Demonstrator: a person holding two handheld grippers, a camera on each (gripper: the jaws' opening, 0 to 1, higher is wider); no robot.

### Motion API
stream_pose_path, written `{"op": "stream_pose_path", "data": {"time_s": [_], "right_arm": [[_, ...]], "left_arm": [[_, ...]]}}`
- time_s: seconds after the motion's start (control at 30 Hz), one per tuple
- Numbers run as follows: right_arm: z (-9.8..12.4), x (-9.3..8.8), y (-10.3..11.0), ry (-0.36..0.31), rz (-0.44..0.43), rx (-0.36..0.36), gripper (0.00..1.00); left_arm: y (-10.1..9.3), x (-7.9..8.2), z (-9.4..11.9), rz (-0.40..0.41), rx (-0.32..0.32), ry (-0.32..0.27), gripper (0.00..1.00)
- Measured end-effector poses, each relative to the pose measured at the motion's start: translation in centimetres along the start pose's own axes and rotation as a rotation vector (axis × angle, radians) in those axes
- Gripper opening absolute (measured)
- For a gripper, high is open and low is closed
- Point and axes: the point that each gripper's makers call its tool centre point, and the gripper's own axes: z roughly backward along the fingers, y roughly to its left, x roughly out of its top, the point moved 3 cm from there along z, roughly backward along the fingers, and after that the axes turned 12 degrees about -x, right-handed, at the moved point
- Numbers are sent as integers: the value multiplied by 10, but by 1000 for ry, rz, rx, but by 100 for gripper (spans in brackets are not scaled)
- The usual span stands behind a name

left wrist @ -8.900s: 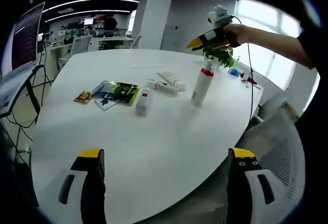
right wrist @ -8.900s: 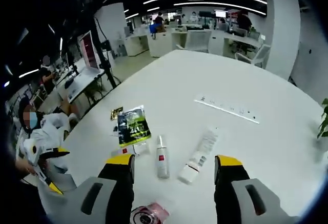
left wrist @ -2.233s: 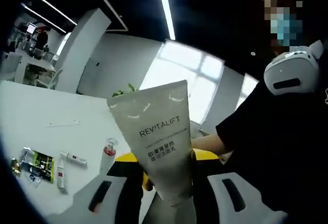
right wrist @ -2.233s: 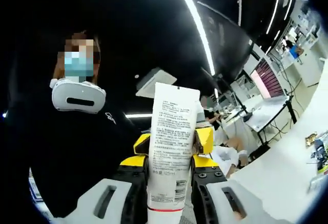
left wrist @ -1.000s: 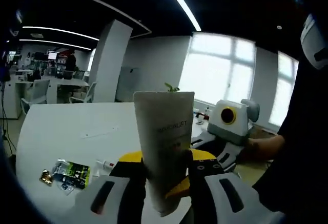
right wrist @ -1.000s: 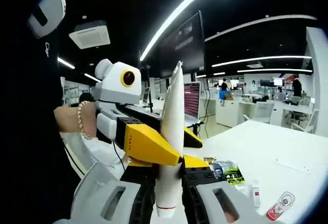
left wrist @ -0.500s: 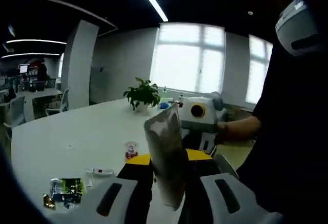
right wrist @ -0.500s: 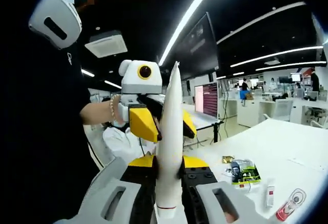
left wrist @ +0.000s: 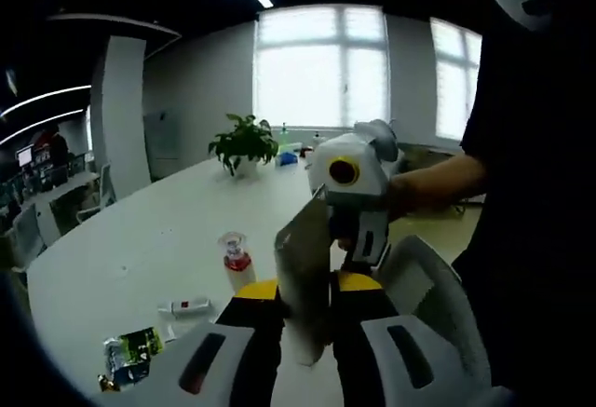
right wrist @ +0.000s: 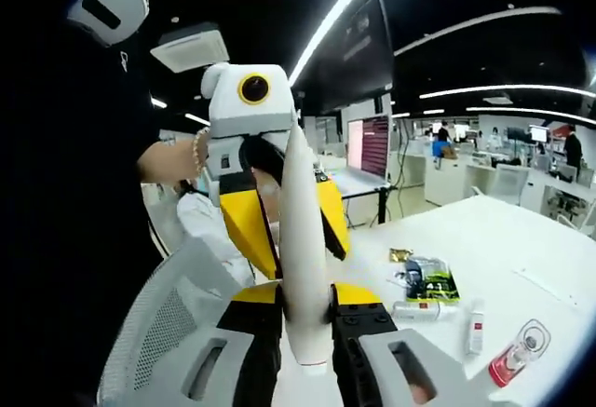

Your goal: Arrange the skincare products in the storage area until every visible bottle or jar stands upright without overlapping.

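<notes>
The white bench (left wrist: 140, 239) carried the rest of the products, while we held one tube (right wrist: 305, 249) in the air above its near edge, well clear of the surface. Both grippers were on it: the left gripper (left wrist: 303, 300) had its fingers pinching the tube's lower part, seen nearly edge-on, and the right gripper (right wrist: 305, 318) pinched it lower down from the opposite side — each showed in the other's view. A mesh chair (right wrist: 177, 305) stood just below our hands.

Toward the middle of the bench a red-collared bottle (left wrist: 233, 256) stood upright. Nearer the bench's edge a small tube (left wrist: 186, 307) lay on its side, and beyond it a green sachet (left wrist: 130, 346) lay flat.

We judged this a handover or re-grip — the tube was being turned so one gripper could set it down. Next, one pair of fingers should release, and the other should stand the tube upright on bare bench, apart from the bottle.
</notes>
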Motion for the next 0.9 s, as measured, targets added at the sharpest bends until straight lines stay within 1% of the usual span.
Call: {"op": "stream_pose_path", "data": {"time_s": [0.03,0.1,0.17,0.4,0.53,0.57,0.6,0.7,0.9], "right_arm": [[-1,-2,-1,8,4,-2,12],[-2,-10,-5,49,26,-14,12],[-4,-19,-10,88,50,-30,13],[-10,-48,-25,181,77,-49,14],[-13,-64,-31,216,69,-52,15],[-14,-68,-33,227,68,-55,15],[-16,-71,-35,236,66,-58,15],[-19,-78,-38,254,64,-66,15],[-25,-88,-45,278,44,-79,15]], "left_arm": [[1,-3,-2,2,-1,5,17],[6,-12,-8,6,-8,23,17],[9,-18,-13,10,-13,33,15],[19,-41,-34,27,-49,75,13],[25,-55,-42,43,-71,100,13],[29,-61,-44,45,-76,111,13],[31,-64,-46,45,-79,118,13],[38,-74,-48,40,-89,143,13],[46,-83,-51,36,-112,172,13]]}}
